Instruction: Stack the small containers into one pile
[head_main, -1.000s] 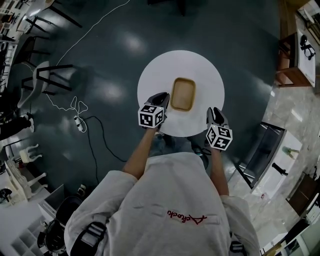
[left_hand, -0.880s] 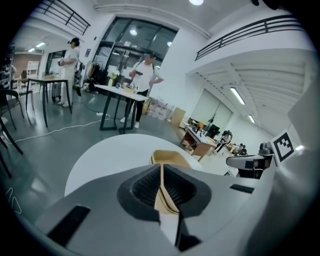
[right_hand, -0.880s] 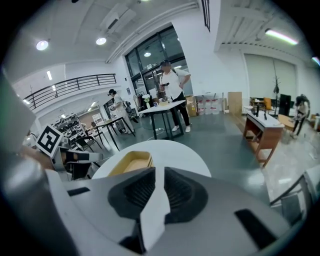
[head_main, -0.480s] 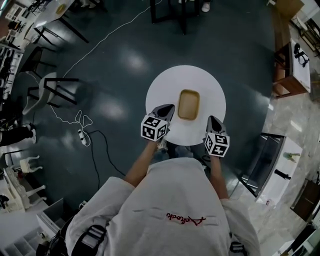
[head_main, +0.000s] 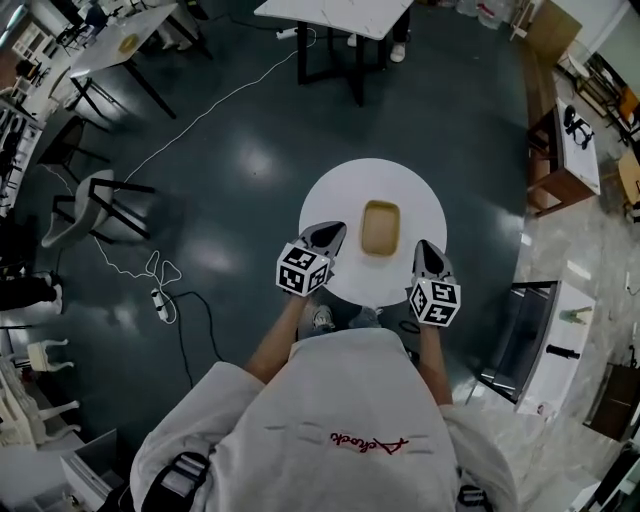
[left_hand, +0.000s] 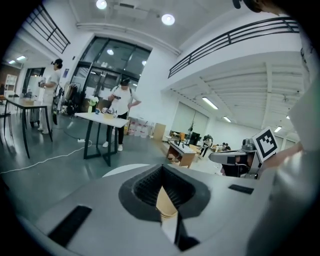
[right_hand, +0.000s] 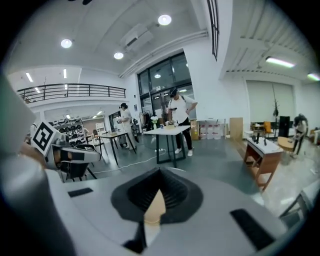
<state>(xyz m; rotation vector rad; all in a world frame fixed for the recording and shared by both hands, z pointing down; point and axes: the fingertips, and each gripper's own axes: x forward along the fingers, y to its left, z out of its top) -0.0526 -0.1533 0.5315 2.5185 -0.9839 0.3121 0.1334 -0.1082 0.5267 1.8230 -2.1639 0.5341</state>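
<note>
Left gripper (head_main: 333, 233): jaws pressed together, nothing between them, over the near-left edge of the round table (head_main: 338, 198).

Centre: tan containers (head_main: 381, 227) sit as 1 unit mid-table, clear of both grippers. The separate layers cannot be made out from above. No loose container shows elsewhere.

Right gripper (head_main: 427, 248): jaws together, empty, over the near-right edge.

Judgement: stacking looks finished; nothing left to place.

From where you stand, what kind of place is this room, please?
Probably a large open workshop or lab hall: a dark glossy floor crossed by a loose white cable, white work tables on black legs with people standing at them, and a black-railed upper gallery.
</note>
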